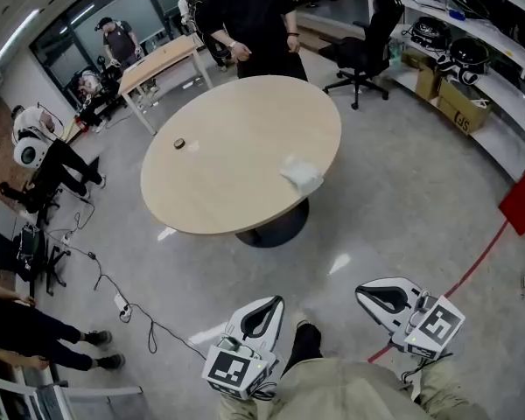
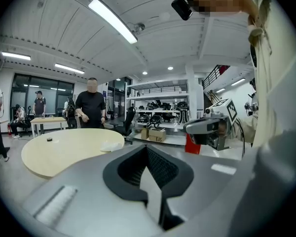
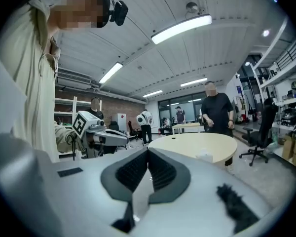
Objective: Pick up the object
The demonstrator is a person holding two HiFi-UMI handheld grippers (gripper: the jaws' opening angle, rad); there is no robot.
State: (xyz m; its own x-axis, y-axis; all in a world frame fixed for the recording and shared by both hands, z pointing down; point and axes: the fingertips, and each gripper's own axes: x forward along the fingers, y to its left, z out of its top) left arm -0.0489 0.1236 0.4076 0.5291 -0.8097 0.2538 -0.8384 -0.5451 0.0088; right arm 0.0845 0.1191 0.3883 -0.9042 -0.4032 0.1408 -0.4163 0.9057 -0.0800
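A crumpled white object (image 1: 302, 175) lies near the right edge of the round beige table (image 1: 227, 191). It also shows as the white object (image 2: 112, 146) in the left gripper view and the white object (image 3: 205, 156) in the right gripper view. A small dark object (image 1: 180, 143) sits on the table's left side. My left gripper (image 1: 271, 302) and right gripper (image 1: 367, 291) hover low over the floor, well short of the table. Both are shut with nothing between the jaws, as the left gripper (image 2: 147, 147) and the right gripper (image 3: 148, 149) show in their own views.
A person in black (image 1: 249, 16) stands at the table's far side. An office chair (image 1: 363, 46) and shelves (image 1: 472, 59) with boxes are at the right. A cable (image 1: 122, 309) runs over the floor at the left, and a red line (image 1: 477, 265) crosses it at the right.
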